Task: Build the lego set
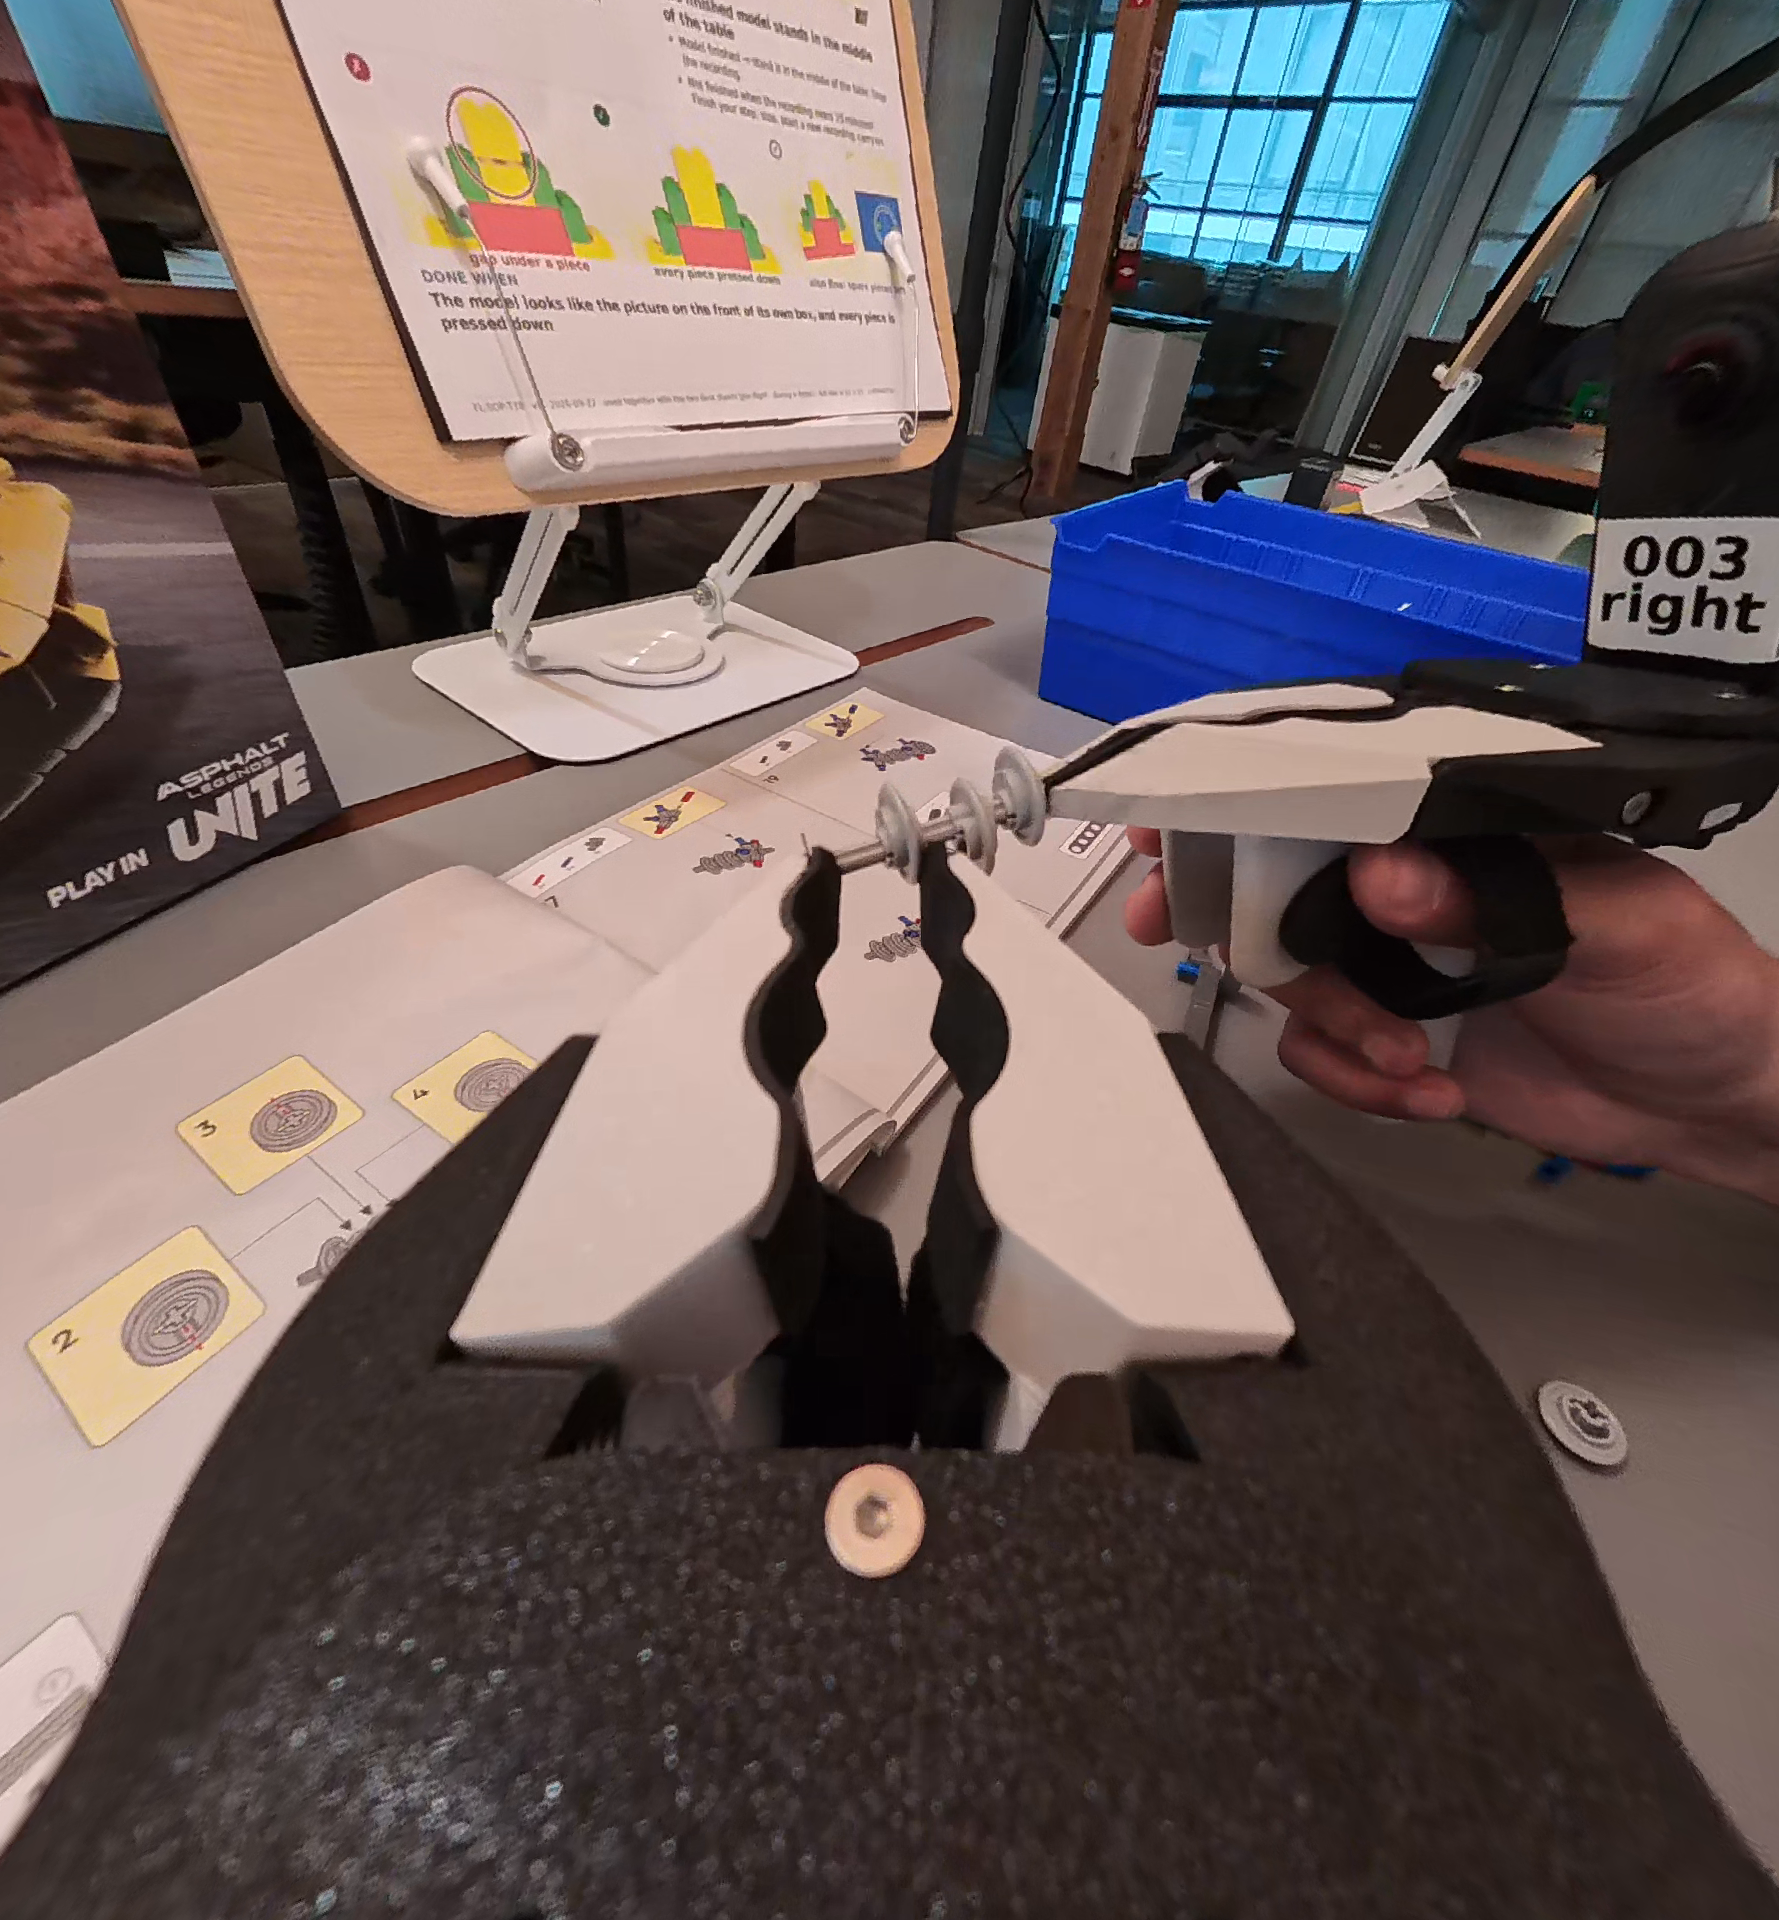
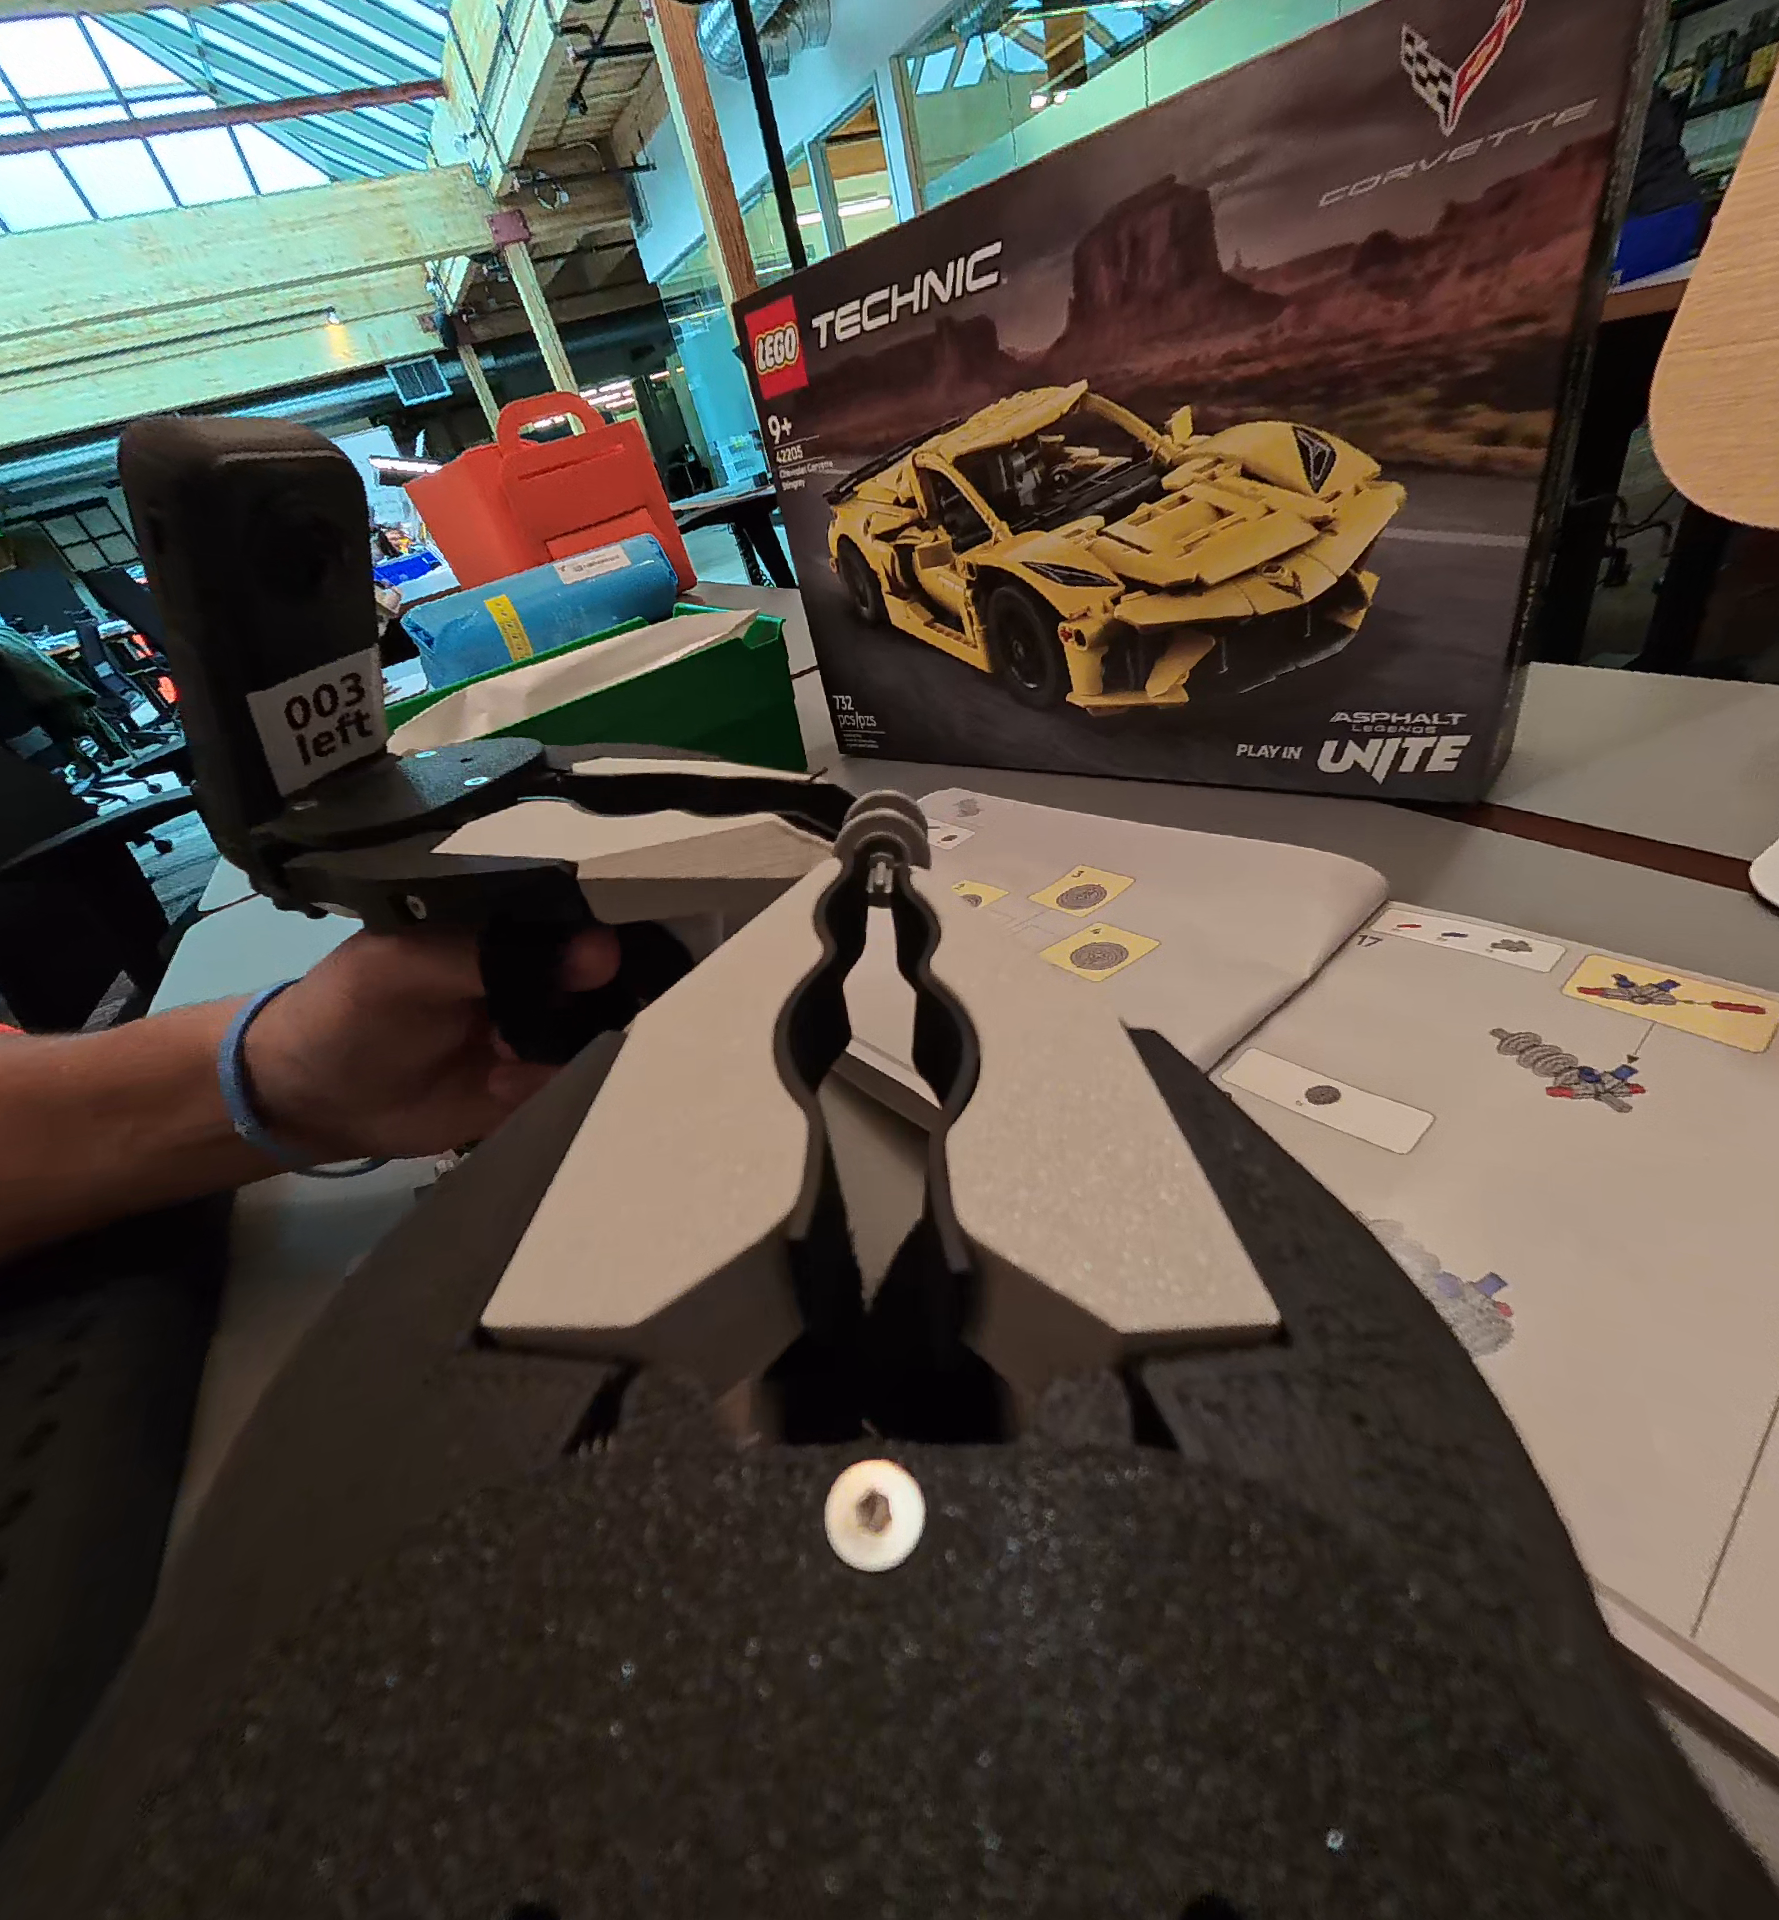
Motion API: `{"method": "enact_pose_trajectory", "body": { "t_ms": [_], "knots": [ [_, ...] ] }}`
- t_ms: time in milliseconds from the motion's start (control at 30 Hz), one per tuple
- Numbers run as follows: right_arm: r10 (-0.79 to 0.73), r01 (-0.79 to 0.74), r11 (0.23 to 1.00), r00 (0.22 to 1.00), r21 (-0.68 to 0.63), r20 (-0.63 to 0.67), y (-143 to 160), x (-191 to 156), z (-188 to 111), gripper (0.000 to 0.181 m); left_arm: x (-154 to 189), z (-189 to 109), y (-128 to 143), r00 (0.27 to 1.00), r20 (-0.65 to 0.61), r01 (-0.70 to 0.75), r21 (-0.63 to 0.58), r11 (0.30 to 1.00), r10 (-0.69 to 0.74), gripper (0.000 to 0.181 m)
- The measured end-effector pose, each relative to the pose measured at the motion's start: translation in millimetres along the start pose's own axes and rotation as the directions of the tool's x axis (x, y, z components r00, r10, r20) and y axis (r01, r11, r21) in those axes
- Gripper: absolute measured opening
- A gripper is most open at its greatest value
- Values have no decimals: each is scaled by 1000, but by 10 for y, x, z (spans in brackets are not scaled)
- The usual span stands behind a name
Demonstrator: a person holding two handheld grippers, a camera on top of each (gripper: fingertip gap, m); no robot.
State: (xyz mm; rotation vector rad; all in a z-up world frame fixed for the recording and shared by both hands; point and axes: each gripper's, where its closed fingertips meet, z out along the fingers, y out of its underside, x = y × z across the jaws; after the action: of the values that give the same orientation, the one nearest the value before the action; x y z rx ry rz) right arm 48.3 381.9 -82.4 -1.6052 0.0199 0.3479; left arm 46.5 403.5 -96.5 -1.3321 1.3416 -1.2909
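A thin metal-grey axle carrying three grey discs [image 1: 971, 821] is held in the air above the open instruction booklet [image 1: 241, 1039]. My right gripper [image 1: 1051, 795] comes in from the right and is shut on one end of the axle; in the right wrist view [image 2: 877, 894] its fingertips pinch the axle just below the discs [image 2: 880, 826]. My left gripper [image 1: 874, 862] straddles the axle's free end and the first disc, jaws narrowly apart. Whether they press on it I cannot tell. It reaches in from the left in the right wrist view [image 2: 838, 821].
The set's box [image 2: 1176, 468] stands at the back of the grey table. A wooden board on a white stand [image 1: 636, 665] holds a sheet. A blue bin [image 1: 1280, 613] sits back right, a green bin [image 2: 677, 696] far left. One loose grey disc [image 1: 1581, 1423] lies on the table. Both grippers' tips are close together, under 4 cm apart.
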Motion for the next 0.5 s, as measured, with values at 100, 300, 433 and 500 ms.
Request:
{"method": "enact_pose_trajectory", "body": {
  "t_ms": [100, 300, 433, 500],
  "knots": [
    [5, -5, 1000, 1000, 12, 5, -16, -7, -6, 4, 4, -4, -19, 1000, -1, 14, 9, 1000, -14, 13],
    [5, -6, 1000, 1000, 18, 8, -29, -11, -9, 4, 9, -6, -27, 999, -8, 41, 14, 999, -40, 13],
    [-2, 2, 1000, 1000, 11, 3, -19, -3, -12, 4, 8, 0, -17, 999, -12, 45, 12, 999, -45, 13],
    [-5, 5, 1000, 1000, 18, -9, -35, 6, -19, 4, 19, 15, -13, 999, -19, 50, 5, 999, -50, 13]
  ]
}}
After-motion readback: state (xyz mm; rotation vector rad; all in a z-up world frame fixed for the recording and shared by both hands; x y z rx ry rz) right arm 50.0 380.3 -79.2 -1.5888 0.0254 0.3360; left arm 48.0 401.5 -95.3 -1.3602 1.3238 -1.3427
